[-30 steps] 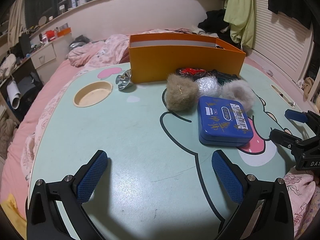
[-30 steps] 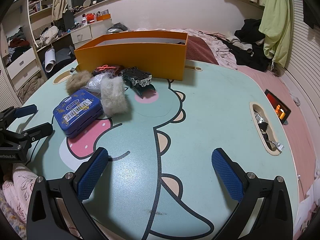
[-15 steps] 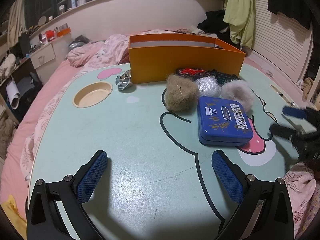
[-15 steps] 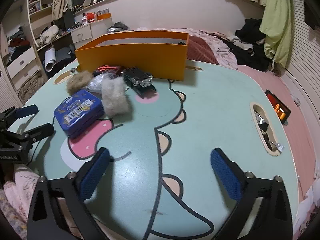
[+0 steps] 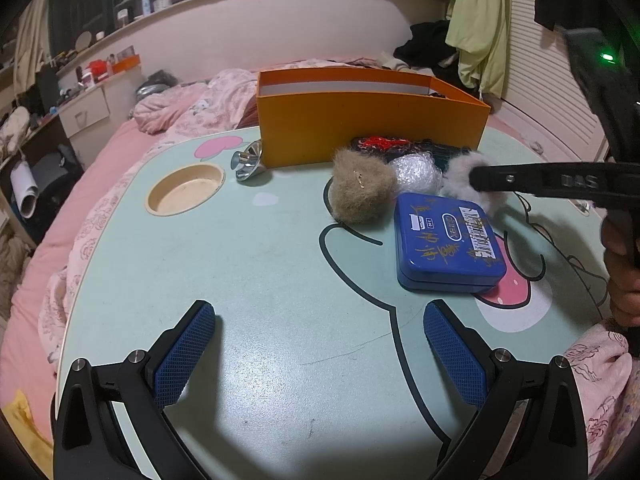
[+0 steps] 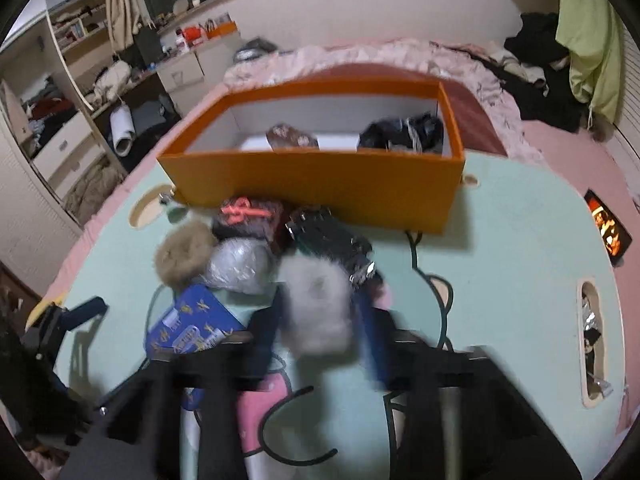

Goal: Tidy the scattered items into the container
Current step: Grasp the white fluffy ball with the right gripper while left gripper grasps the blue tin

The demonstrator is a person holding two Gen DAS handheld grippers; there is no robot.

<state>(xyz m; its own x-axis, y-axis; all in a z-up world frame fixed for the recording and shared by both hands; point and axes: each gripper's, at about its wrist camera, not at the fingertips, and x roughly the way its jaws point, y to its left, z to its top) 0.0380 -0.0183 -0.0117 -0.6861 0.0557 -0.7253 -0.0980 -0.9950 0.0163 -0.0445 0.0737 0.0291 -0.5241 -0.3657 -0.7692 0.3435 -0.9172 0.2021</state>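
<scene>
**Table inventory — grey puff between the right fingers**

Right gripper point(image 6: 320, 316): we find its blue fingers on either side of the grey fur puff point(image 6: 318, 308); the view is blurred, so we cannot tell whether they press it. Left gripper point(image 5: 320, 344): fingers spread wide, holding nothing, low over the mint cartoon table point(image 5: 248, 264). Just beside the puff — blue tin point(image 5: 446, 240), clear plastic wad point(image 5: 416, 170), brown fur puff point(image 5: 362, 190), black-and-red bundle point(image 6: 250, 216). Behind them stands the orange box point(image 6: 320, 180), with dark items already inside. A metal funnel point(image 5: 248, 162) lies at its left corner.
</scene>
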